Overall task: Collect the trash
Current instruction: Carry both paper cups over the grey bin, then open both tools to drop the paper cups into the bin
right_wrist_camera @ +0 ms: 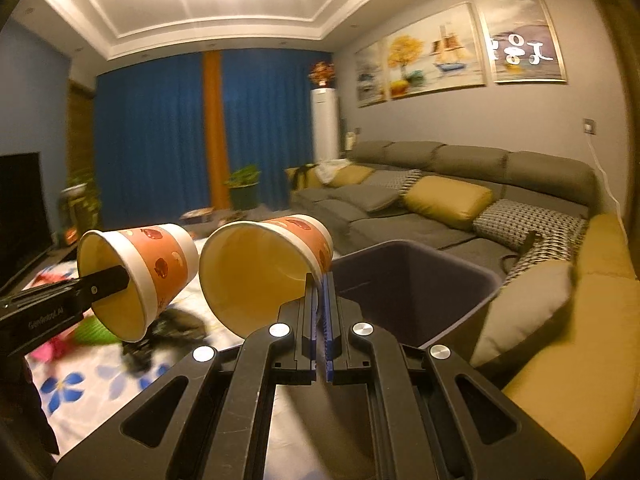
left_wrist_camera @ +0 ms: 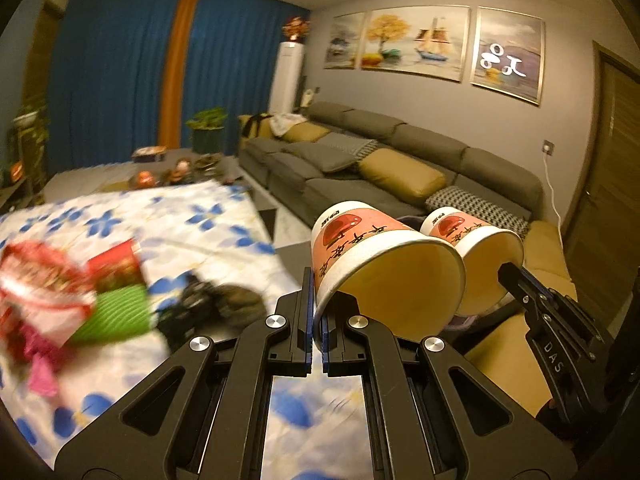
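Two orange-and-white paper cups are held tipped on their sides, mouths towards the cameras. My left gripper (left_wrist_camera: pixel 317 280) is shut on the rim of the left paper cup (left_wrist_camera: pixel 384 272), which the right wrist view shows too (right_wrist_camera: pixel 136 272). My right gripper (right_wrist_camera: pixel 319 284) is shut on the rim of the right paper cup (right_wrist_camera: pixel 264 272), which appears in the left wrist view just beyond the first (left_wrist_camera: pixel 484 256). A dark bin (right_wrist_camera: pixel 412 280) stands open just ahead and to the right of the right cup. Both cups hang level with the bin's rim, to its left.
On the flowered tablecloth (left_wrist_camera: pixel 200 216) to the left lie a red-and-white wrapper (left_wrist_camera: pixel 40 280), a green ribbed piece (left_wrist_camera: pixel 116 312), pink scraps (left_wrist_camera: pixel 40 372) and a dark crumpled thing (left_wrist_camera: pixel 208 304). A grey sofa (right_wrist_camera: pixel 472 168) with yellow cushions runs along the right, behind the bin.
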Available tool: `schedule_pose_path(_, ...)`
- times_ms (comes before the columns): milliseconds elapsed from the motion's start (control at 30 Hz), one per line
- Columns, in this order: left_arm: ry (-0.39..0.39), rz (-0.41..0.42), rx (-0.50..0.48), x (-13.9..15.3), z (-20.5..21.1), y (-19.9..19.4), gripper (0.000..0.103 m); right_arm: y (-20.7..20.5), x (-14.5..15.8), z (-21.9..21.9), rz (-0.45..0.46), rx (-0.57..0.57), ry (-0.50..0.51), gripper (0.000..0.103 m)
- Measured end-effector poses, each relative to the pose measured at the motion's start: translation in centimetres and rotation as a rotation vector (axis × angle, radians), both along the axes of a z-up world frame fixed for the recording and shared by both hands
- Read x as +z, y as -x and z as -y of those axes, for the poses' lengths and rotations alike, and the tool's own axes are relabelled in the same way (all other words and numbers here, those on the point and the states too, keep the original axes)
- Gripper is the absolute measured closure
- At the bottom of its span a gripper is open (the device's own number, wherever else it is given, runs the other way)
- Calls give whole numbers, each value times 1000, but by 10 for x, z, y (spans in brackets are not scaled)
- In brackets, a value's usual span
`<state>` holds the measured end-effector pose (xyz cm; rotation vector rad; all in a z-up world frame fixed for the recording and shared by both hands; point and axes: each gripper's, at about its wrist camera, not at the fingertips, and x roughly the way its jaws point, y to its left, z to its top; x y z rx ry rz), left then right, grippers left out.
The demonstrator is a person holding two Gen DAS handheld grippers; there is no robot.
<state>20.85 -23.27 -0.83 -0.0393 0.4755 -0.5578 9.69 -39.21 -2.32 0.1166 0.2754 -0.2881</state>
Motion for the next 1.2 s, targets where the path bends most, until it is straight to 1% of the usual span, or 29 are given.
schedule_pose_path(100,-9,13,-42,-1,30,-11,101,-6,2,24,3,-59,-11,99)
schedule_pose_path(233,-18,14,-88,-7,63,-27,101,-10,1,49,5,-104,-23,99)
schedule_pose_path(400,-4,-20,-114,-15,87,-46,101,-19,-5,71,-7,-144,-33,99)
schedule_pose_path(633,-11,-50,-153,-29,116,-64,101,-32,-15,87,-36,-173,-41,99)
schedule_pose_path(833,-33,-67,-189,-40,134,-71,101,-37,-25,98,-54,-191,-60,99)
schedule_pose_path(967,-38,-107,-204,-50,139,-79,101,-39,-28,102,-63,-195,-73,99)
schedule_pose_path(1033,-43,-111,-209,-53,141,-80,101,-41,-30,101,-67,-195,-69,99)
schedule_pose_path(1200,-23,-159,-228,-60,140,-88,101,-44,-32,104,-75,-193,-84,99)
